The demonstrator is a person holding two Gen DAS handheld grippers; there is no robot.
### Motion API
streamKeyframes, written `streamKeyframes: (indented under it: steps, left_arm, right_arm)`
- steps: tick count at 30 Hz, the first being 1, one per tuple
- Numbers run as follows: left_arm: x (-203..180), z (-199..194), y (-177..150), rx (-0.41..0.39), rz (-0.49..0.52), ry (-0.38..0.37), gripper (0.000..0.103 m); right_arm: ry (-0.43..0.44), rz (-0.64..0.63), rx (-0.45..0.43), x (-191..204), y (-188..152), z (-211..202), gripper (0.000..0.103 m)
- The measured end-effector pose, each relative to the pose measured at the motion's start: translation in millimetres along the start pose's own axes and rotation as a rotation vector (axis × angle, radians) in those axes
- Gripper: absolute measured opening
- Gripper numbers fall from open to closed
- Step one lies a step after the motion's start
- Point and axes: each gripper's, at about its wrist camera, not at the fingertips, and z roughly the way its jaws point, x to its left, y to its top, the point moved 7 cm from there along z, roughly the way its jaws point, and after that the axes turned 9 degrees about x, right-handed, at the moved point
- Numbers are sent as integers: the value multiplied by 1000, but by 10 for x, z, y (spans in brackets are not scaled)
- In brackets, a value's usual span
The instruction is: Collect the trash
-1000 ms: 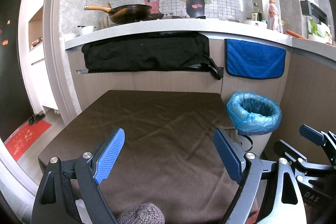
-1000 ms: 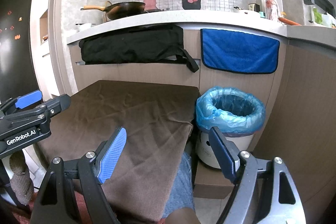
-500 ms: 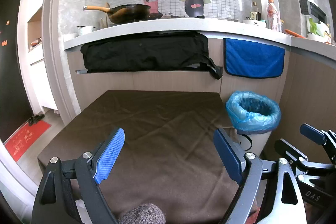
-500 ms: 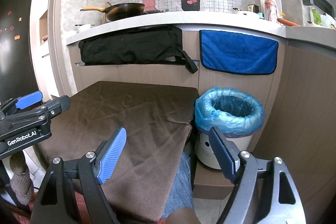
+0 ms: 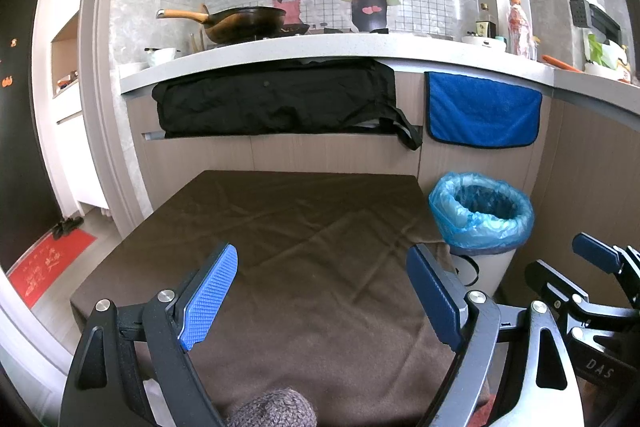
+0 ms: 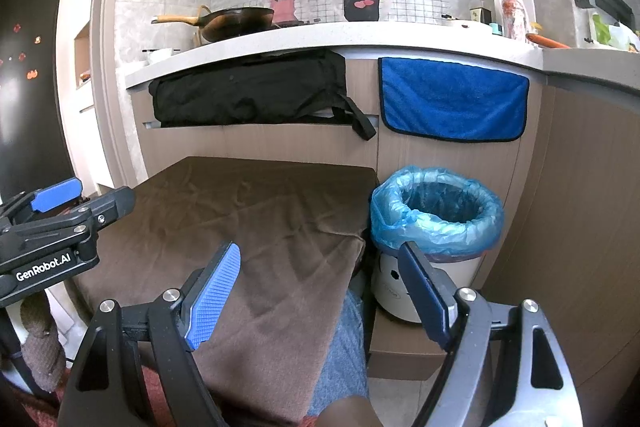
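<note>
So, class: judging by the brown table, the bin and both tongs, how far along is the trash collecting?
Done: the brown table shows no trash. In hand: nothing, left tongs and right tongs are open. Left: unclear; the bin's contents are hidden.

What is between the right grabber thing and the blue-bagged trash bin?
Nothing. In the right wrist view, the right gripper is open and empty, and only the corner of the brown cloth and a floor gap separate it from the trash bin.
</note>
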Motion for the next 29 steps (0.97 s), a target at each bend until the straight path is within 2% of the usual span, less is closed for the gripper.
streamKeyframes:
  steps: [29]
  left_arm:
    - [-61,7,-71,19,14,-26,87]
  right_arm:
    - [-32,26,-24,-6,11,-100,79]
